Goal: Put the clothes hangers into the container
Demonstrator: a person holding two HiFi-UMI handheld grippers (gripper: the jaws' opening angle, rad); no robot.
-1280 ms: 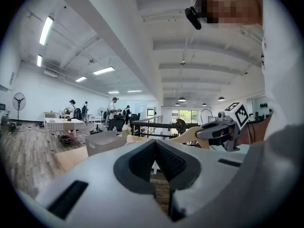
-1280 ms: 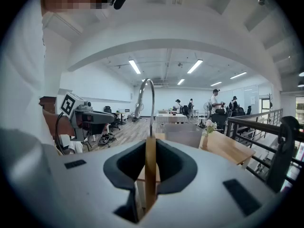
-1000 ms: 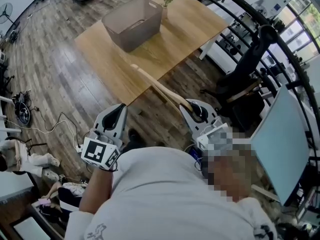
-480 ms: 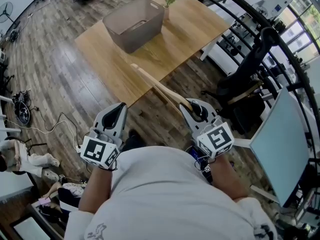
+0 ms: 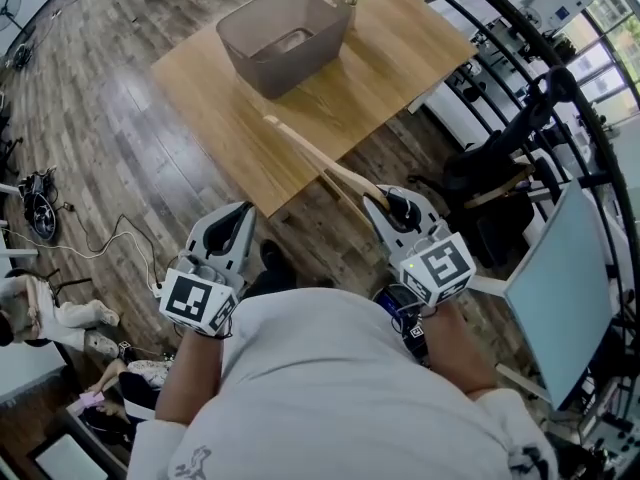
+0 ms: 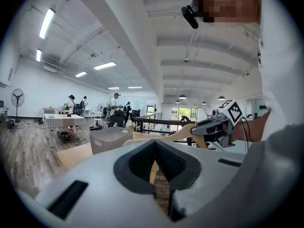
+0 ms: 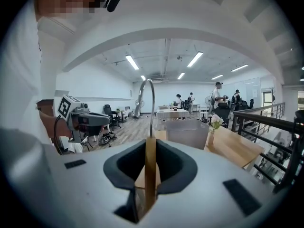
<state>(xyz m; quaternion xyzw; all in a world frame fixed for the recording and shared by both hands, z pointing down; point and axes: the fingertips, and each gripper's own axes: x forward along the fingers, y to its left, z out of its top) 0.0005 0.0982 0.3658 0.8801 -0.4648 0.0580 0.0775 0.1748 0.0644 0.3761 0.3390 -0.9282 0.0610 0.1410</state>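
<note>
Two grippers of mine hang just short of the wooden surface. My left gripper is clenched on nothing, with open plank floor beyond it. Ahead, the grey container stands well back on the surface, whose near corner points between my grippers. The clothes hanger is pale wood, long and slim, with a metal hook; it slants out over that near edge. My right gripper grasps it beside the hook. Further right, a black railing crowds the surface's side.
</note>
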